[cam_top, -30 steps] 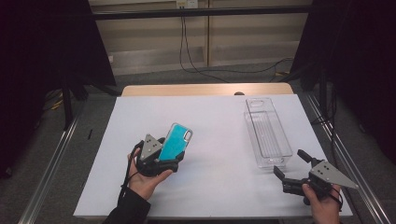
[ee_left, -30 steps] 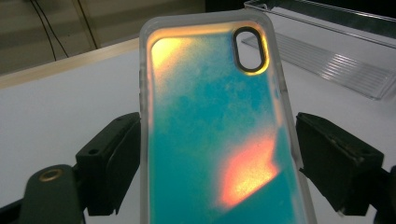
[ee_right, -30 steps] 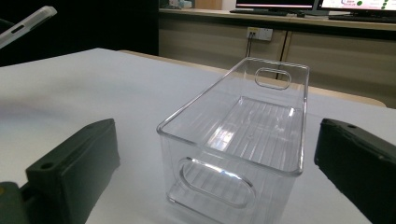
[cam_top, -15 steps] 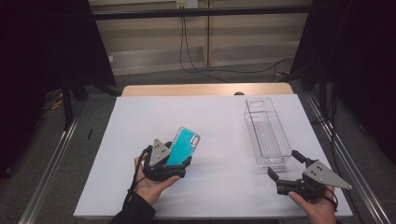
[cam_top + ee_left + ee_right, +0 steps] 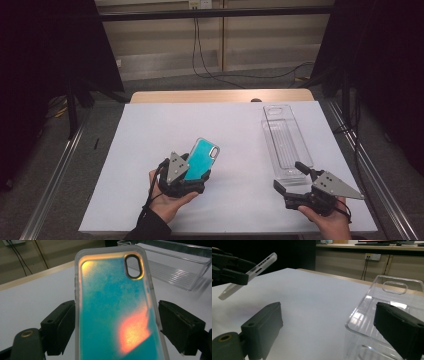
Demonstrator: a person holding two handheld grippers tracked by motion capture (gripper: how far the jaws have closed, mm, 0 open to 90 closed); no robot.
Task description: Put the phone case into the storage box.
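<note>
Left gripper view: phone case (image 5: 117,312), glossy teal, clear rim, clamped between left gripper (image 5: 120,325) jaws.
Right gripper (image 5: 337,330): jaws spread, empty, beside clear ribbed tray (image 5: 387,297).

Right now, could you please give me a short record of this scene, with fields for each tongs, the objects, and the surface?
left tongs: shut on the phone case, held tilted above the table
phone case: teal back, clear rim, camera cutout at the far end
right tongs: open, holding nothing, at the near end of the clear tray
clear tray: transparent, long, holds nothing, lies on the right side
surface: white table
</note>
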